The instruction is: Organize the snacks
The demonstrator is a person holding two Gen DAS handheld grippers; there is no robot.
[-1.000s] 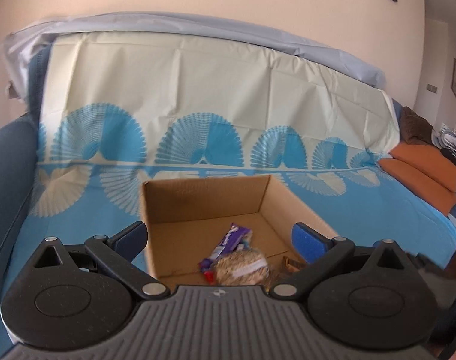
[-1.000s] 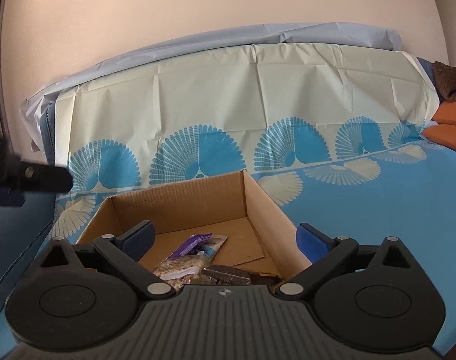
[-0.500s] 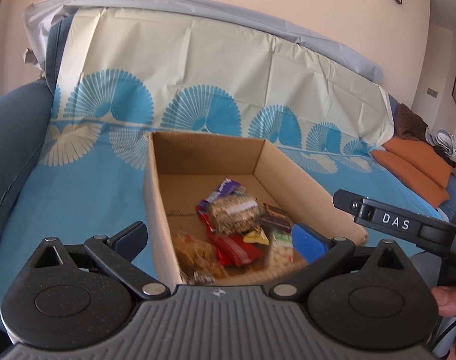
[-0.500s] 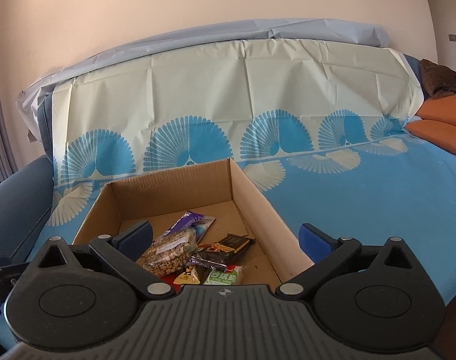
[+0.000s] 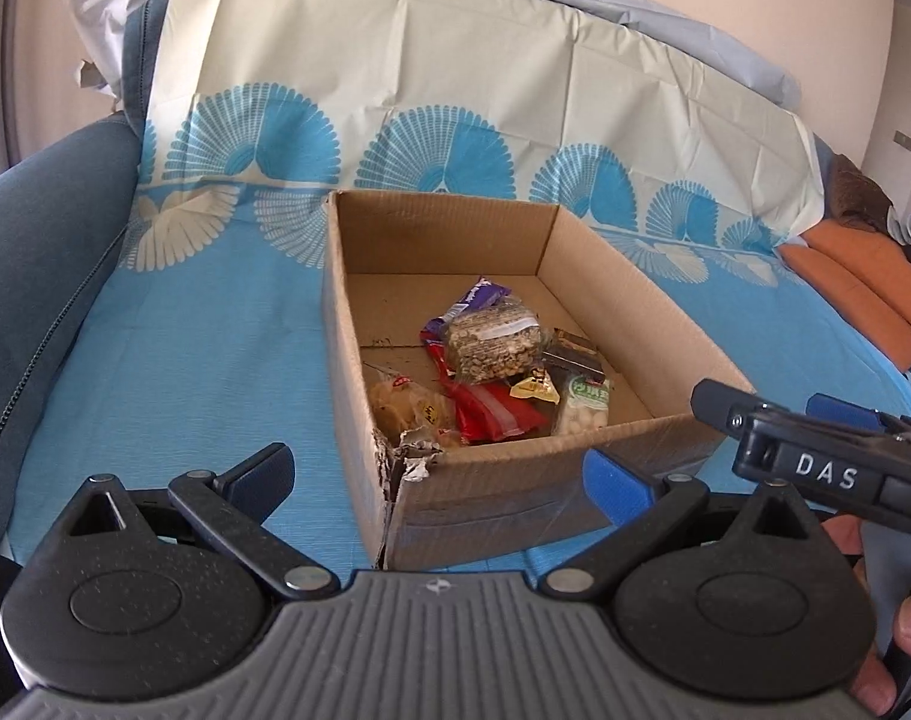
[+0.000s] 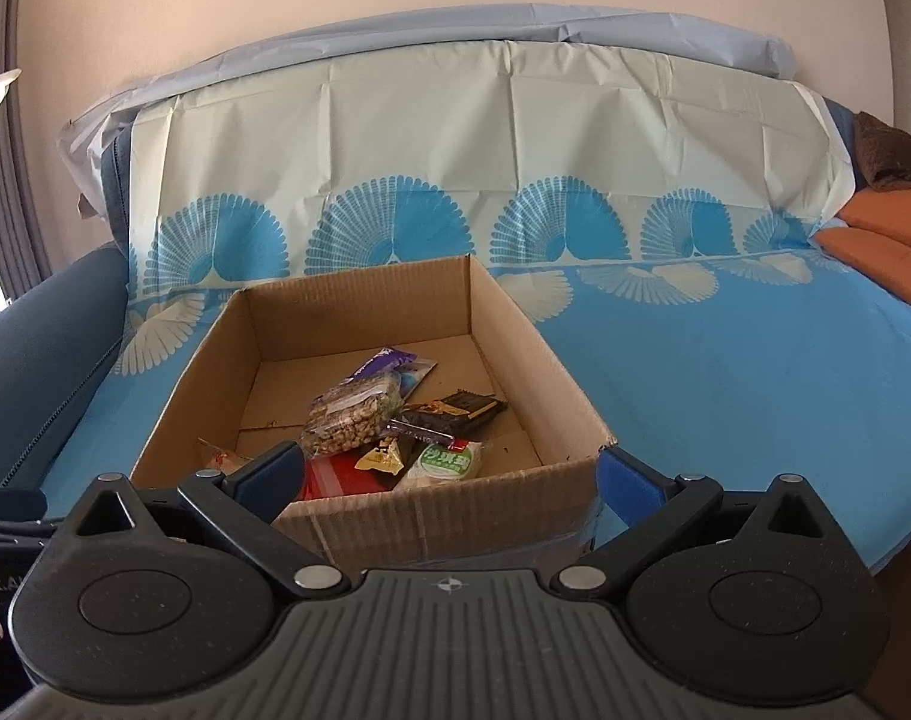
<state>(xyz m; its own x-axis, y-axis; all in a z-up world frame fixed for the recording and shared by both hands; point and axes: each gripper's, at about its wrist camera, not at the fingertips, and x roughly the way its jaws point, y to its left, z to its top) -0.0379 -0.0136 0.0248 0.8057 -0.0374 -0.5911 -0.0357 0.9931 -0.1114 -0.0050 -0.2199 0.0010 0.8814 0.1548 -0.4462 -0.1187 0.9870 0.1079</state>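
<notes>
**Both tongs released, short of the snack box**

My left tongs (image 5: pixel 437 474) sit at the bottom of the left wrist view, fingers spread wide with nothing between them. Ahead, in the middle of that frame, is the cardboard box (image 5: pixel 515 498) on the blue fan-print cover (image 5: pixel 203 324) of the sofa, its near left corner torn. The snacks lie in the box's lower half: a clear bag of nuts (image 5: pixel 494 345) on top of a purple wrapper (image 5: pixel 476 295), a red packet (image 5: pixel 494 414) below it, a pale biscuit bag (image 5: pixel 404 405) at lower left, and a green-and-white pack (image 5: pixel 587 405) at lower right.

My right tongs (image 6: pixel 452 477) are likewise spread and hold nothing; they appear at the right edge of the left view, near the box's front right corner. In the right wrist view a dark chocolate bar (image 6: pixel 455 411) rests right of the nuts.
</notes>
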